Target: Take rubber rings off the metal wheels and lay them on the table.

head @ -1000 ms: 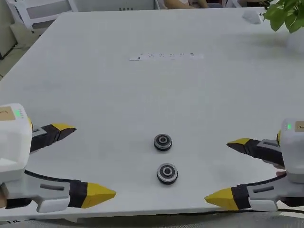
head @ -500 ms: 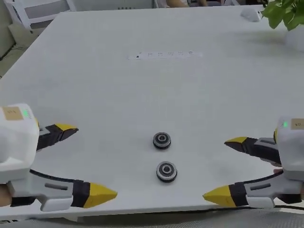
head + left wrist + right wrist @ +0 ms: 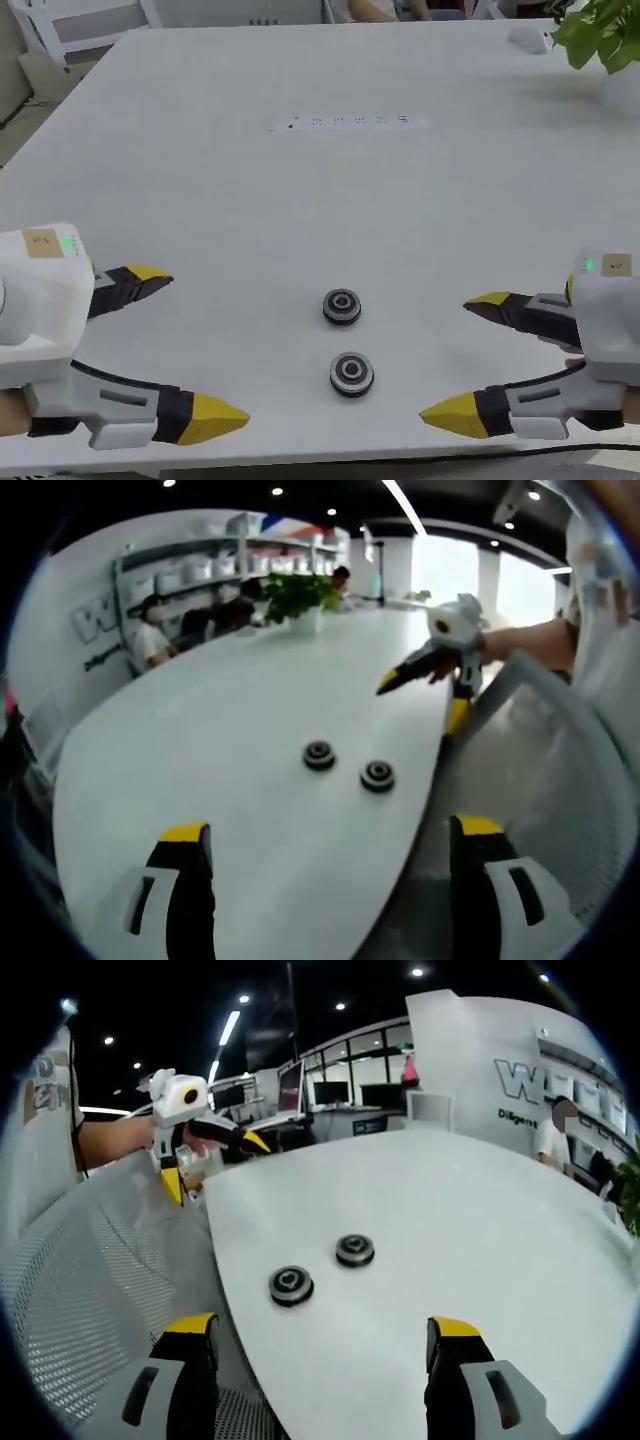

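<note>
Two small metal wheels with black rubber rings lie flat on the white table, one farther and one nearer the front edge. My left gripper is open at the table's front left, well apart from both wheels. At the front right my right gripper is open too, nothing between its yellow tips. Each gripper also appears in the other's view, the right gripper and the left gripper.
A flush power strip runs across the table's middle. A potted plant stands at the far right corner, a white chair at the far left. People sit in the background. A mesh chair is beside the table edge.
Both grippers have edged slightly inward toward the wheels. The wheels have not moved; the head view shifted a little.
</note>
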